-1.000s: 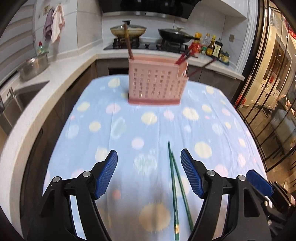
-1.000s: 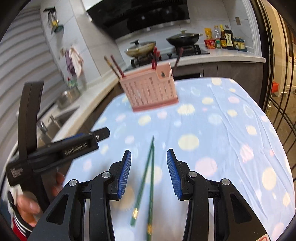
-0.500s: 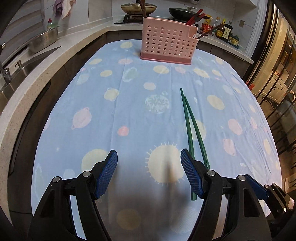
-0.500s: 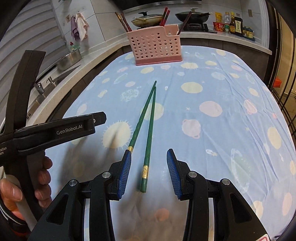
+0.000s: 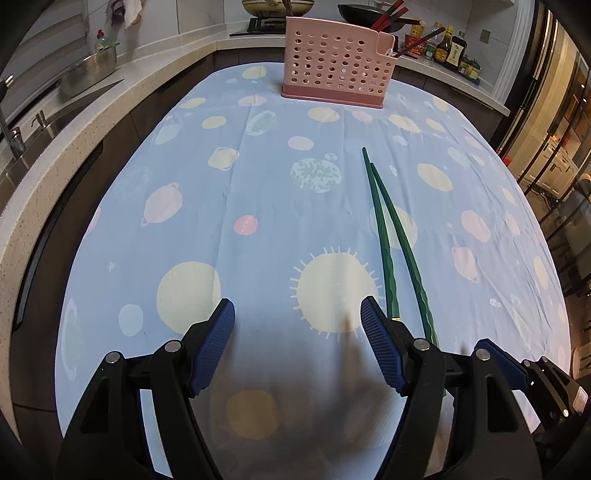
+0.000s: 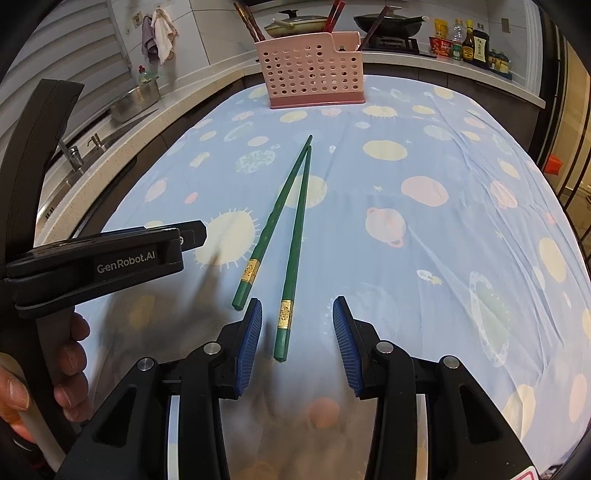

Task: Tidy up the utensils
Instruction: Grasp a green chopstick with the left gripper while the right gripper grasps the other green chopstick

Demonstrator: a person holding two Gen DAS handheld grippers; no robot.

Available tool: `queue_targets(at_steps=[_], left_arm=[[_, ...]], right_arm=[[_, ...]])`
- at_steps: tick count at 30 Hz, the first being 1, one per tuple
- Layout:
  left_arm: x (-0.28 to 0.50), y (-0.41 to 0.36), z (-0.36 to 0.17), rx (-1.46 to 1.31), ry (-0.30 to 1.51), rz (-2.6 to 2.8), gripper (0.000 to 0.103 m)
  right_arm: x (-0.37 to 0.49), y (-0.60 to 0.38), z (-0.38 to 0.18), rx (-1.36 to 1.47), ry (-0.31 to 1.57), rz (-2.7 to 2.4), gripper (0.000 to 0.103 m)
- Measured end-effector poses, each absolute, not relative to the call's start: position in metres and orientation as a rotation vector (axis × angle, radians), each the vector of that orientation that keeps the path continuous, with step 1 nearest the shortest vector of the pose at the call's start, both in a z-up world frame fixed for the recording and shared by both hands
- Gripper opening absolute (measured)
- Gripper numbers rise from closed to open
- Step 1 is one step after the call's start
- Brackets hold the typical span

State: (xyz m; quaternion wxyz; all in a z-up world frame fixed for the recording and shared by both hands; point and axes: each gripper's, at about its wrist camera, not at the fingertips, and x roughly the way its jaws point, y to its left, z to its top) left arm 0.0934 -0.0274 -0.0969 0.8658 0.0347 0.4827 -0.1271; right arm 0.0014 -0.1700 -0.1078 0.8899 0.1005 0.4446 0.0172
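Note:
Two green chopsticks (image 6: 291,229) with gold bands lie on the blue planet-print tablecloth (image 6: 424,229), tips pointing toward a pink perforated utensil holder (image 6: 314,72) at the far end. The holder has several dark and red chopsticks in it. My right gripper (image 6: 297,325) is open, and the near end of the right-hand chopstick lies between its jaws. My left gripper (image 5: 297,325) is open and empty, just left of the chopsticks (image 5: 388,236); the holder also shows in that view (image 5: 336,70). The left gripper's body shows at the left of the right wrist view (image 6: 103,258).
A counter with a sink (image 5: 44,122) and a steel pot (image 5: 88,70) runs along the left of the table. Behind the holder is a stove with pans (image 6: 384,22) and sauce bottles (image 6: 465,44). A glass door (image 5: 561,147) is on the right.
Both grippers have pulled back from the holder and dropped toward the tablecloth. The right gripper's jaws have opened wider and now straddle the near end of one chopstick.

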Motion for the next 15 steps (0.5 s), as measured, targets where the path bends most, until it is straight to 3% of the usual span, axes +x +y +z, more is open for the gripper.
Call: queue_targets(at_steps=[10,15], left_arm=[[0.089,-0.028,-0.102,0.08,1.022,-0.267,0.072],[0.087,-0.029,-0.104,0.085,1.029,-0.27,0.072]], right_arm=[[0.003,-0.169,-0.116,0.205,0.947,0.045,0.037],[0.004,-0.169,-0.12,0.205,0.965,0.047,0.027]])
